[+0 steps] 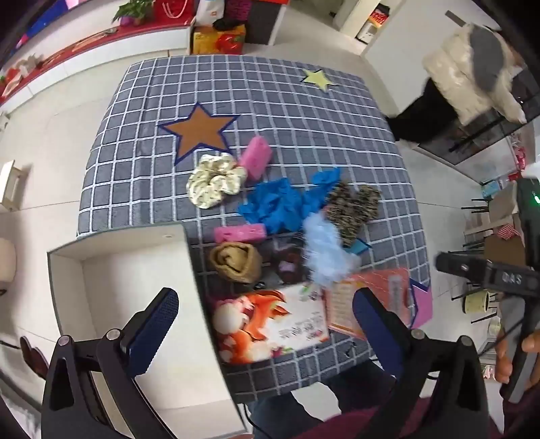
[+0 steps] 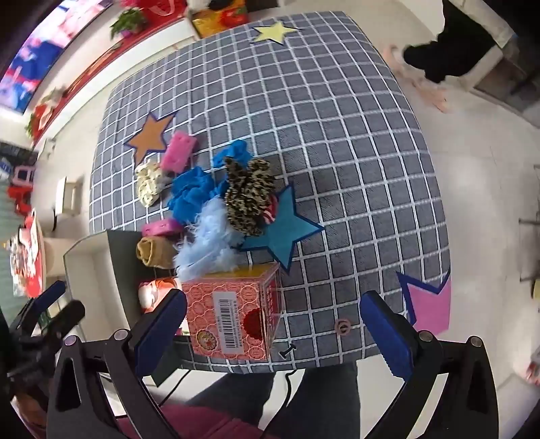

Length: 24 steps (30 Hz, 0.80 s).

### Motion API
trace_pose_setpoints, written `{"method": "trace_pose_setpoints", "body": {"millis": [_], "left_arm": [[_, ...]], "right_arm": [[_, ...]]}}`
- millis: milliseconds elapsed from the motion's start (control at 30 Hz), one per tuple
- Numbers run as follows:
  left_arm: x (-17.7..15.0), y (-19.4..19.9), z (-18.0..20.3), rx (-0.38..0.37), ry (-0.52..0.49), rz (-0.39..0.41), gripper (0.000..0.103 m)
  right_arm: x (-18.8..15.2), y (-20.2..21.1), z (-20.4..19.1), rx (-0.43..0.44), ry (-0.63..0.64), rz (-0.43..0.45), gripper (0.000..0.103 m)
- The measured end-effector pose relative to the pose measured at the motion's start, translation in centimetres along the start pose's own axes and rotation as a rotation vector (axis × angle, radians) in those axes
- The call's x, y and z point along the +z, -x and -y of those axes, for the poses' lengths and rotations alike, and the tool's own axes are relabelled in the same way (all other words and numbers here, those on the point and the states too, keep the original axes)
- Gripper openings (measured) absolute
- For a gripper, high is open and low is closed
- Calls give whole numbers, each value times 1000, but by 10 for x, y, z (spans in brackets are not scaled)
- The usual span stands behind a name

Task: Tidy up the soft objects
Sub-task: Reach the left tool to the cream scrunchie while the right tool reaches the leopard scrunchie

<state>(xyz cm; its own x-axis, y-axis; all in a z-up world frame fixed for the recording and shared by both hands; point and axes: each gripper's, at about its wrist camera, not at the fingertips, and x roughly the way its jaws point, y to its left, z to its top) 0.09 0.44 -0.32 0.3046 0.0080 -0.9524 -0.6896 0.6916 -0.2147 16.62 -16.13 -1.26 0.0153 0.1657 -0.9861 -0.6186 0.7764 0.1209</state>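
Observation:
A pile of soft things lies on the checked tablecloth (image 1: pixel 303 111): a cream scrunchie (image 1: pixel 214 184), two pink sponges (image 1: pixel 256 157) (image 1: pixel 239 233), blue cloth (image 1: pixel 273 204), a leopard-print piece (image 1: pixel 351 209), a pale blue feathery tuft (image 1: pixel 325 250) and a tan rolled cloth (image 1: pixel 236 263). My left gripper (image 1: pixel 266 317) hangs open above the near edge, over the white box (image 1: pixel 111 270) rim and a fox-print pack (image 1: pixel 270 324). My right gripper (image 2: pixel 273 324) is open too, high over a pink carton (image 2: pixel 236 314), nothing between its fingers.
The white open box (image 2: pixel 84 256) stands at the table's near left corner. A person's legs (image 2: pixel 303 391) are below the near edge. Another person in a white coat (image 1: pixel 472 77) stands beyond the far right corner. A shelf with a plant (image 1: pixel 135 10) lines the back.

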Motion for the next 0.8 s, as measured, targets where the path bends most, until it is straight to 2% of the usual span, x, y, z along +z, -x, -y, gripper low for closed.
{"method": "trace_pose_setpoints", "body": {"millis": [267, 333, 400, 500, 567, 633, 800], "left_arm": [[36, -37, -10, 70, 3, -37, 103], [46, -40, -13, 93, -13, -12, 103], [60, -48, -11, 150, -43, 9, 103], [76, -63, -15, 217, -51, -28, 103], [88, -79, -17, 212, -62, -51, 103], [99, -93, -20, 279, -85, -76, 103], [120, -143, -31, 316, -104, -173, 103]], "right_arm": [[11, -21, 19, -10, -28, -46, 103], [18, -27, 22, -4, -30, -59, 103], [30, -34, 22, 3, -11, -67, 103], [49, -47, 17, -1, 40, -98, 103], [62, -58, 11, -1, 77, -110, 103], [76, -74, 6, 2, 107, -133, 103], [102, -122, -10, 50, 166, -220, 103]]}}
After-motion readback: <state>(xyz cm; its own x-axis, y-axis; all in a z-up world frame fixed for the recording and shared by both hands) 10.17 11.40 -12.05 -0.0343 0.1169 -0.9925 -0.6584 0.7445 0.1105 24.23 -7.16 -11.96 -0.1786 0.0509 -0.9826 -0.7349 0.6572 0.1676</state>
